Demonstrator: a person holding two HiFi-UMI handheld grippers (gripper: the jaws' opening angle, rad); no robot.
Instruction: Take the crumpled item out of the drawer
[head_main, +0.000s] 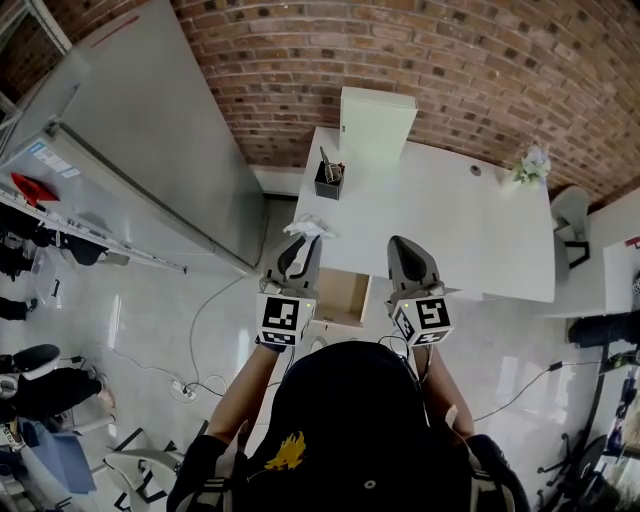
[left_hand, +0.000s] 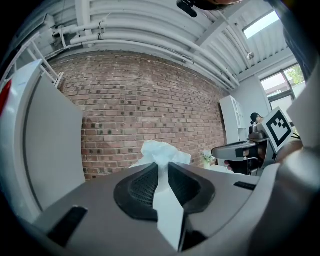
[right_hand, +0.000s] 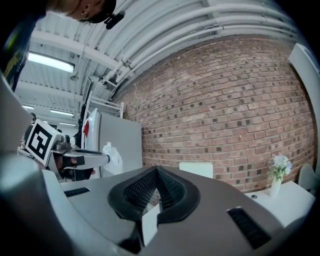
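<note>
A crumpled white tissue (head_main: 308, 228) sticks out of my left gripper (head_main: 298, 243), which is shut on it and held raised over the desk's left front corner. In the left gripper view the tissue (left_hand: 162, 152) bulges above the pinched pads, with the brick wall behind it. Below and between the two grippers, the wooden drawer (head_main: 343, 297) stands pulled out from under the desk. My right gripper (head_main: 403, 245) hovers beside the left one at the same height, shut with nothing in it; its tips (right_hand: 157, 170) meet. The right gripper view also catches the tissue (right_hand: 112, 157) at the left.
The white desk (head_main: 480, 230) carries a black pen holder (head_main: 328, 180), a white box (head_main: 376, 125) at the back and a small flower vase (head_main: 532, 165). A large grey panel (head_main: 150, 130) leans at the left. Cables (head_main: 185, 385) lie on the floor.
</note>
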